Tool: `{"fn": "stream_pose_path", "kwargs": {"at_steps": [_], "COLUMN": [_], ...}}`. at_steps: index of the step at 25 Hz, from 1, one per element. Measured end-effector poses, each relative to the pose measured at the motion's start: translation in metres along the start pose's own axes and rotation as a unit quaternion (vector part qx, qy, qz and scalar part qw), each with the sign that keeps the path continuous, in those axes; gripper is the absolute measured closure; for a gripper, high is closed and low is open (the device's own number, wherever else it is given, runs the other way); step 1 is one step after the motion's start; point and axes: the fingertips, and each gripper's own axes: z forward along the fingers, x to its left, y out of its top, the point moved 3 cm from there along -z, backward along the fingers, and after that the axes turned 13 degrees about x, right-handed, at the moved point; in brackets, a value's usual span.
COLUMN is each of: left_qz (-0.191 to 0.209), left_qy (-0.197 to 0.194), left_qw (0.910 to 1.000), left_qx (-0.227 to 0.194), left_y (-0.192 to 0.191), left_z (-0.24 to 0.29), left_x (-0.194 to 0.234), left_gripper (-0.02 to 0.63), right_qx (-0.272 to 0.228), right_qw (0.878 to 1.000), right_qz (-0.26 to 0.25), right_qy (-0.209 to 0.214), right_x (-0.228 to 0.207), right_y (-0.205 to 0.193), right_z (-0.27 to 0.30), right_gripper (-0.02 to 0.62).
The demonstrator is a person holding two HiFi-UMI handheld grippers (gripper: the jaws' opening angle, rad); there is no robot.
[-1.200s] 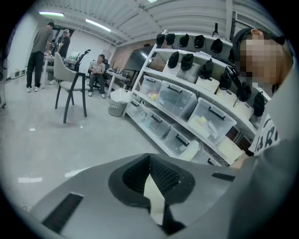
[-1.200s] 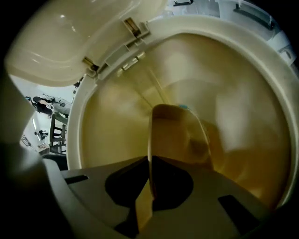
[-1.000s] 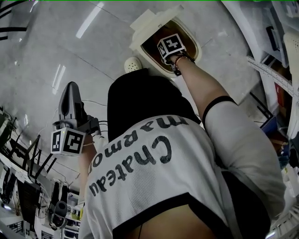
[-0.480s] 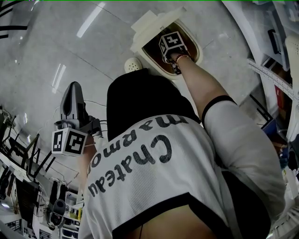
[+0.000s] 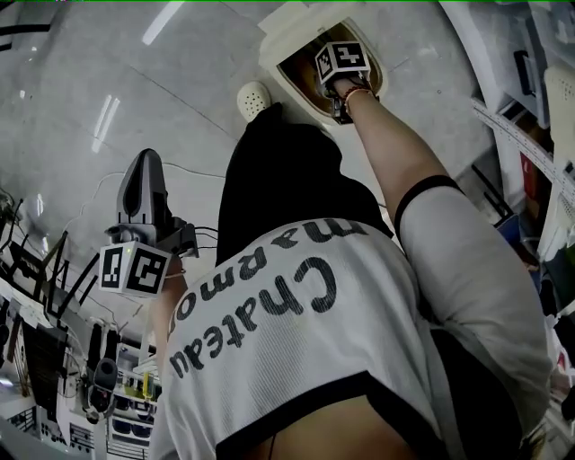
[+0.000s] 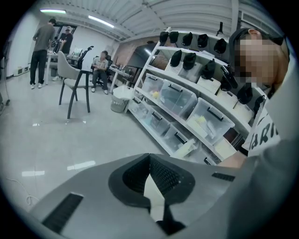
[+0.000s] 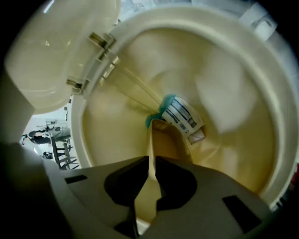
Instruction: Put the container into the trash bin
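My right gripper [image 7: 152,163] reaches into the open trash bin [image 7: 105,121]. Its 2 fingers pinch a thin edge of the container [image 7: 181,114], which hangs just past the tips inside the bin, label facing me. The lid [image 7: 51,51] stands flipped back, up and left of the fingers. My left gripper [image 6: 149,158] is empty, its 2 fingers pressed together.

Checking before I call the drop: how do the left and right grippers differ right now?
The left gripper hangs out at the side above the floor; the right gripper reaches into the open trash bin. The left gripper's jaws meet on nothing; the right gripper's pinch a thin cream wall, seemingly the edge of the container. Both sets of jaws are closed.
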Motion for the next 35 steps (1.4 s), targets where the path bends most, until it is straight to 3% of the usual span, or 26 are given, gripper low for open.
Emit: {"fn": "stream_pose_path", "kwargs": {"at_steps": [11, 20, 29, 35], "left_qz": [0.002, 0.025, 0.059, 0.09], "left_qy": [-0.023, -0.06, -0.105, -0.124], "left_qw": [0.9992, 0.9931, 0.9771, 0.9634], "left_qx": [-0.033, -0.098, -0.176, -0.219], "left_y": [0.022, 0.042, 0.07, 0.082], "left_z": [-0.05, -0.086, -0.129, -0.167], "left_x": [-0.045, -0.12, -0.203, -0.247], "left_gripper": [0.584, 0.584, 0.584, 0.584], "right_qx": [-0.028, -0.087, -0.173, -0.243], "right_qw": [0.999, 0.993, 0.973, 0.944], "right_qz": [0.039, -0.012, -0.072, -0.112], "right_qy": [0.017, 0.078, 0.134, 0.193], "right_x": [0.006, 0.043, 0.086, 0.135], "right_y": [-0.06, -0.121, -0.168, -0.207], "right_z": [-0.066, -0.151, -0.252, -0.33], "right_gripper": [0.558, 0.56, 0.56, 0.56]}}
